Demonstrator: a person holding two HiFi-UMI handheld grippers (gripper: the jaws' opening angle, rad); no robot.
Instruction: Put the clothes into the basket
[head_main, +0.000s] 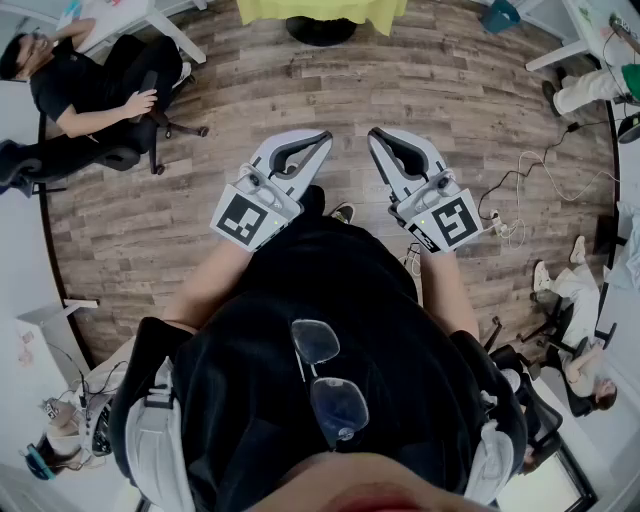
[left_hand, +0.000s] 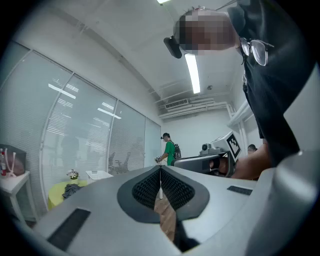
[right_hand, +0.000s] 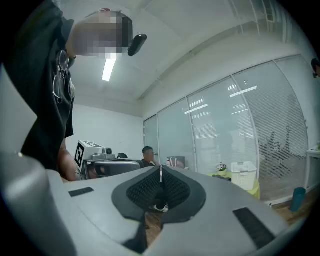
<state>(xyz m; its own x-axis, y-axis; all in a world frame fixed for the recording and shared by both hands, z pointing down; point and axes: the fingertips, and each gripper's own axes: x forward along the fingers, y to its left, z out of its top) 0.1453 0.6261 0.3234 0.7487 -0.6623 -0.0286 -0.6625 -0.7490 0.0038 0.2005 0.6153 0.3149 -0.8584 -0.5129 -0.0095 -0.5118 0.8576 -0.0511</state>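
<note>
the left hand-held gripper (head_main: 322, 140) and the right hand-held gripper (head_main: 377, 135) are held level, side by side, in front of the person's dark shirt and above the brown wood-plank floor (head_main: 200, 180). their tips lean slightly toward each other but stay apart. in the left gripper view its ribbed black pads (left_hand: 147, 188) meet along a thin seam with nothing between them. the right one's jaws are likewise pressed together and empty. well ahead, a yellow-green cloth-covered tabletop (left_hand: 56, 194) carries a crumpled dark garment (left_hand: 71, 189). a white slatted plastic basket (left_hand: 98, 174) stands just beside it, and the garment lies outside the basket. the right gripper view shows the basket on the tabletop near the glass wall (right_hand: 280, 130). a person in a green shirt (left_hand: 171, 151) stands farther back.
</note>
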